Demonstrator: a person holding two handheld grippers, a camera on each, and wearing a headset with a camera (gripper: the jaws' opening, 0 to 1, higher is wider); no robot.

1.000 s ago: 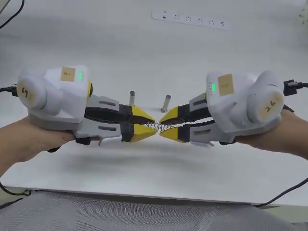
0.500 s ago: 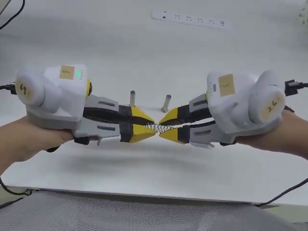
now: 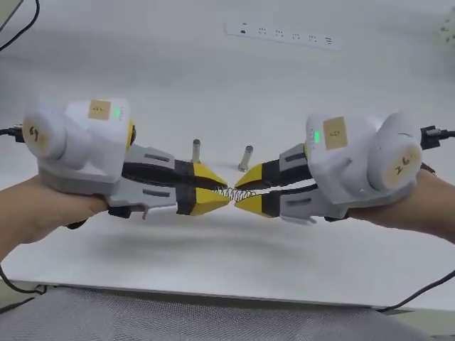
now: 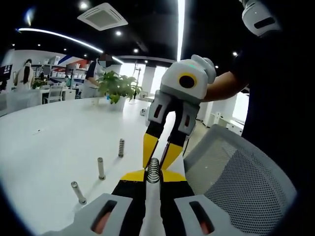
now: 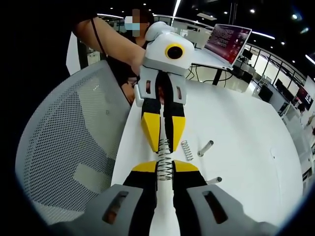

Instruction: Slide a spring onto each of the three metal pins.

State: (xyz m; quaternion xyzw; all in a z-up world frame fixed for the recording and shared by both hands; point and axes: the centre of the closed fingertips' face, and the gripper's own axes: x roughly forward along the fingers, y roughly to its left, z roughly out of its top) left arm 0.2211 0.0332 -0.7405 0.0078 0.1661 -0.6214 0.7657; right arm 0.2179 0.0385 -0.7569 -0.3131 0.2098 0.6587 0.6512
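Two grippers share one spring above the bench.

The left gripper (image 4: 153, 175) has its jaws closed on one end of the spring (image 3: 232, 192), and the right gripper (image 5: 165, 168) has its jaws pinched on the other end. The spring hangs in the air, its long axis level and running side to side from tip to tip. Behind it on the white bench (image 3: 213, 85) stand one pin (image 3: 196, 150) and a second pin (image 3: 247, 158), slightly tilted. A second spring (image 5: 186, 150) is near them; whether it sits on a pin cannot be told. The left hand (image 3: 43, 209) and the right hand (image 3: 419, 206) hold the grippers level, tips facing.
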